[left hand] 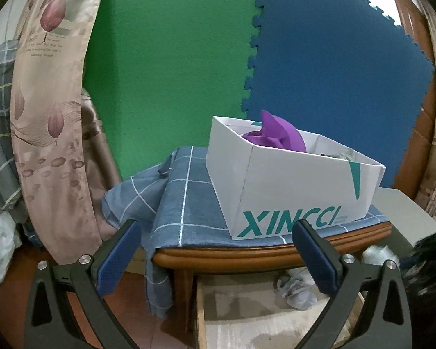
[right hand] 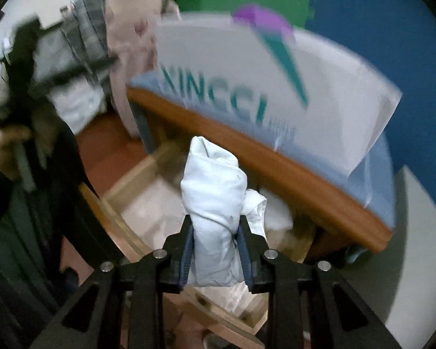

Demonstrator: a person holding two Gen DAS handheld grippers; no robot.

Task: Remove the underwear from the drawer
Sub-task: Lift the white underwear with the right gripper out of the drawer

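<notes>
Underwear, a pale grey-white bundle of rolled cotton [right hand: 215,203], sits pinched between the blue pads of the right gripper [right hand: 216,250], its long axis running straight up the frame, away from the fingers. It hangs above the open pale wooden drawer [right hand: 136,203] at lower centre, so it looks already clear of it. Behind, in the upper right, the white cardboard box lettered XINCCI [left hand: 276,183] stands on a blue checked cloth [left hand: 189,192] over the brown wooden table [left hand: 247,254]; purple fabric [left hand: 276,133] pokes from its top. In the left wrist view the drawer still holds a crumpled grey garment [left hand: 296,293] at lower right. The left gripper [left hand: 216,250] stands spread and empty, facing the box.
</notes>
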